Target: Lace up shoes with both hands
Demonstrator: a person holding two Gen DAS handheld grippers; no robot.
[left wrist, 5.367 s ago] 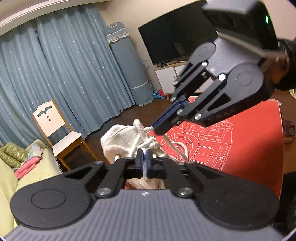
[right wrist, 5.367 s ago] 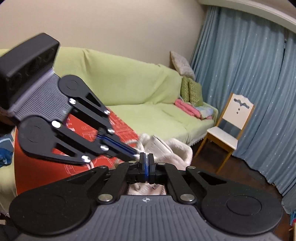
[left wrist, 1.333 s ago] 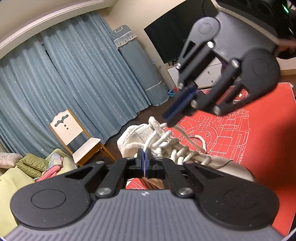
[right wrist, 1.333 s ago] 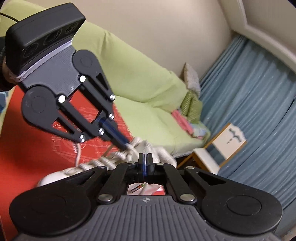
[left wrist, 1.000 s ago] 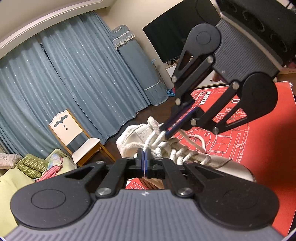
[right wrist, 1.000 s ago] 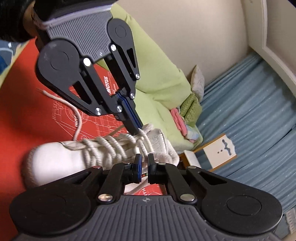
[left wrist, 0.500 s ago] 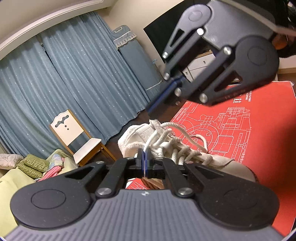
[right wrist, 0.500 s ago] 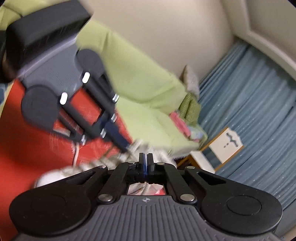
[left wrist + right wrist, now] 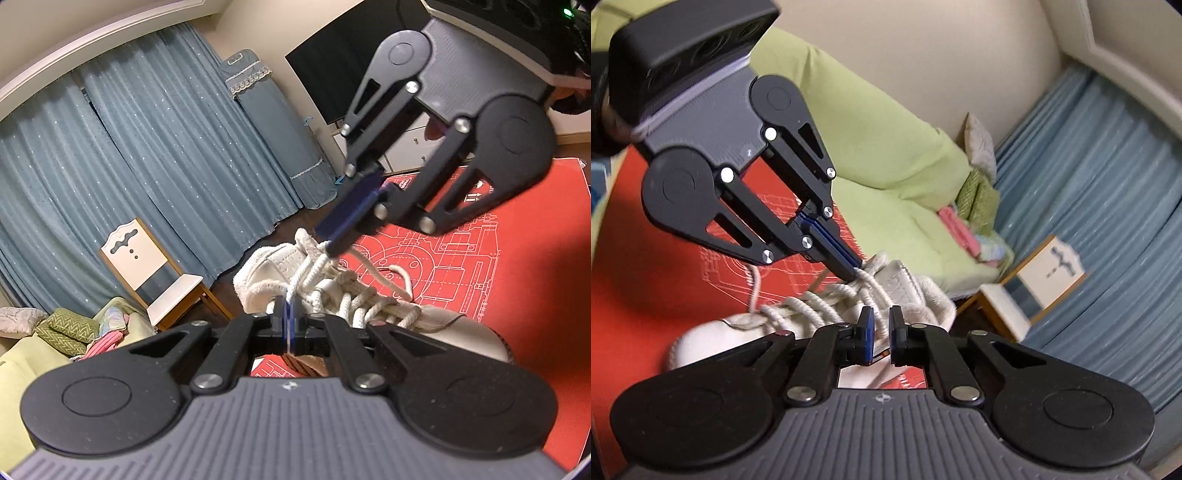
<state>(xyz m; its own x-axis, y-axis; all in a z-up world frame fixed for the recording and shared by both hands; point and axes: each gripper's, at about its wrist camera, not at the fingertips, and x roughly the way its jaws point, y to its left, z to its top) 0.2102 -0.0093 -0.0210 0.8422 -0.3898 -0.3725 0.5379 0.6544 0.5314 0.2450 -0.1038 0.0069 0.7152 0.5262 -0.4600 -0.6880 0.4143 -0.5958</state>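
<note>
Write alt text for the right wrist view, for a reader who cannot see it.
The left gripper pinches a white shoelace above a white sneaker on a red mat; the right gripper, jaws opening, straddles that lace. Behind are a green sofa and blue curtains.

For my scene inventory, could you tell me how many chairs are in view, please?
1: a chair with a white back and seat stands before the blue curtains, next to the green sofa. Others may be hidden behind the grippers.
</note>
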